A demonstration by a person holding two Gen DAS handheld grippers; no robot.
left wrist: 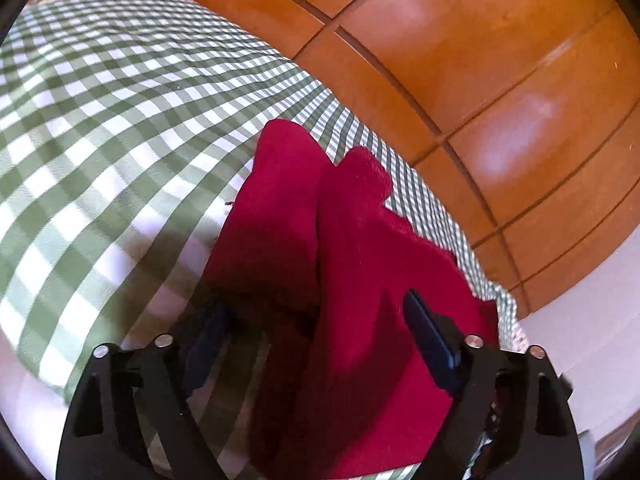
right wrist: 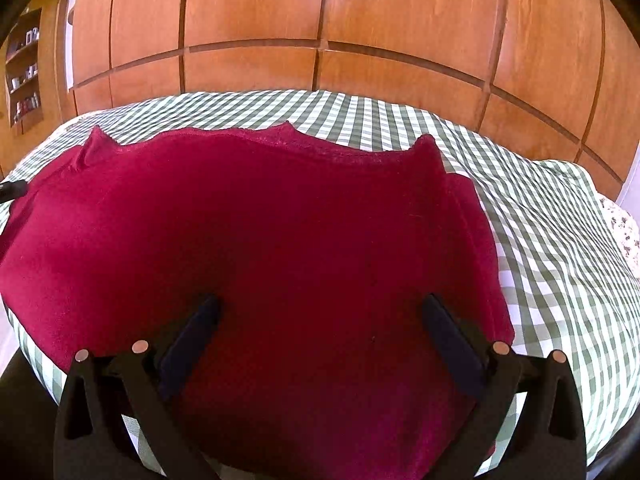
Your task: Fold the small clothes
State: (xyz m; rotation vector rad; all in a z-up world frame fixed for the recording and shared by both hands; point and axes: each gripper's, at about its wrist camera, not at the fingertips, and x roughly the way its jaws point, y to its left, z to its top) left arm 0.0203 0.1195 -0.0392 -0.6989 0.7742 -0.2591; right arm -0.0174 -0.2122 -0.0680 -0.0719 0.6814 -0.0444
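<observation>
A dark red garment [right wrist: 280,232] lies spread on a green and white checked cloth [right wrist: 540,240]. In the left wrist view the garment [left wrist: 340,260] shows with a fold or ridge down its middle and reaches the cloth's [left wrist: 100,120] right edge. My left gripper [left wrist: 316,304] is open just over the garment's near part, fingers either side of the ridge. My right gripper [right wrist: 320,302] is open, close above the garment's near middle. Neither holds anything. The other gripper's dark tip [right wrist: 12,190] shows at the far left of the right wrist view.
Orange wooden panelling [right wrist: 320,20] stands behind the covered surface. Shelves with small items [right wrist: 24,72] are at the far left. A floral cloth edge [right wrist: 624,232] peeks out at the right. A white surface [left wrist: 592,320] lies beyond the cloth's right edge in the left wrist view.
</observation>
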